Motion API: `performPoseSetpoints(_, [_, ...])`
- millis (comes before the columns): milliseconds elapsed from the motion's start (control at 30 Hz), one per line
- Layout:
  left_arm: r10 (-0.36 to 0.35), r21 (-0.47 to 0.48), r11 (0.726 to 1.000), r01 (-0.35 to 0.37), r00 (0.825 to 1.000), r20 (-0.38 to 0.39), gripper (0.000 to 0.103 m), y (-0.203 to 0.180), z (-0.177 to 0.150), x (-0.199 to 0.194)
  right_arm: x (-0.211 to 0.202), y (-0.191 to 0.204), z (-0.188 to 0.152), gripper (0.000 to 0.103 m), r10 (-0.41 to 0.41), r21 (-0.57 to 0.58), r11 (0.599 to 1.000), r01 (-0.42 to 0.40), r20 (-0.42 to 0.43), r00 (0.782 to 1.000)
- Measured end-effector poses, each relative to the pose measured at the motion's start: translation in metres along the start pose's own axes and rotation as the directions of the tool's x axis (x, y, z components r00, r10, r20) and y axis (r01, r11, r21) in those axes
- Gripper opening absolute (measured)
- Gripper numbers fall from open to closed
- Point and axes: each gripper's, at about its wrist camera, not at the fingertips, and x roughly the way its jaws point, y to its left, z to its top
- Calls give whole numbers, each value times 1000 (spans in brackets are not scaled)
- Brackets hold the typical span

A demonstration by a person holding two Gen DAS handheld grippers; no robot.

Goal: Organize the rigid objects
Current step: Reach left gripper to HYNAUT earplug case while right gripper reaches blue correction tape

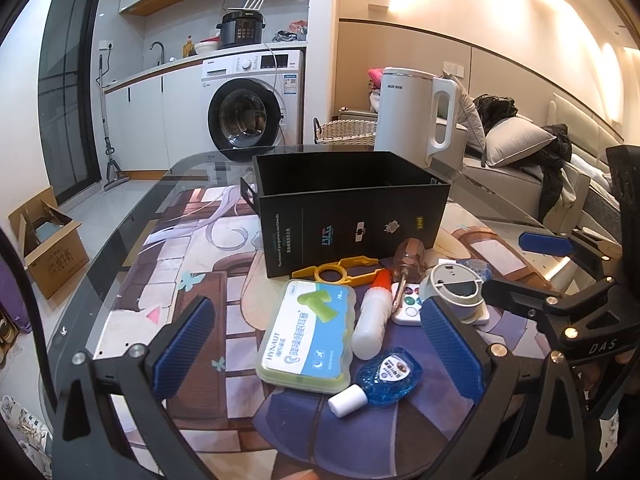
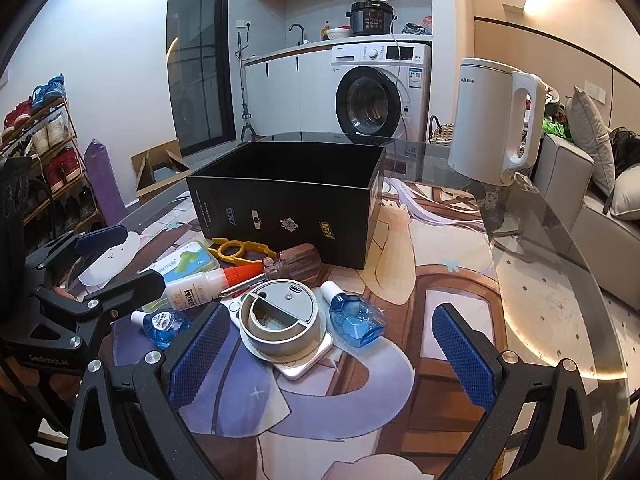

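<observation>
An open black box (image 1: 352, 208) (image 2: 288, 204) stands on the glass table. In front of it lie a green earplug case (image 1: 308, 336) (image 2: 188, 262), a white glue bottle with a red tip (image 1: 374, 318) (image 2: 200, 284), a yellow plastic tool (image 1: 340, 272) (image 2: 236, 250), a brown-handled screwdriver (image 1: 408, 260) (image 2: 292, 260), a grey round device (image 1: 456, 288) (image 2: 282, 316) and two blue bottles (image 1: 388, 378) (image 2: 354, 318) (image 2: 164, 324). My left gripper (image 1: 316, 352) is open above the earplug case. My right gripper (image 2: 332, 360) is open near the round device.
A white kettle (image 1: 416, 116) (image 2: 494, 118) stands behind the box on the right. A white remote (image 1: 406, 308) lies under the round device. The table's glass edge (image 2: 580, 264) curves on the right. A washing machine (image 1: 250, 104), sofa and shoe rack (image 2: 44, 152) surround the table.
</observation>
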Motion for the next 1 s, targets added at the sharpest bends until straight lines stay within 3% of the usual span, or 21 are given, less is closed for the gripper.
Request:
performPoseSetpoints(700, [56, 2, 998, -56, 997, -51, 103, 17, 4, 7, 2, -21, 1, 103, -51, 45, 998, 53, -41, 998])
performPoseSetpoints(1000, [76, 21, 997, -74, 990, -115, 103, 25, 3, 22, 18, -42, 5, 103, -99, 88, 990, 112, -139, 985])
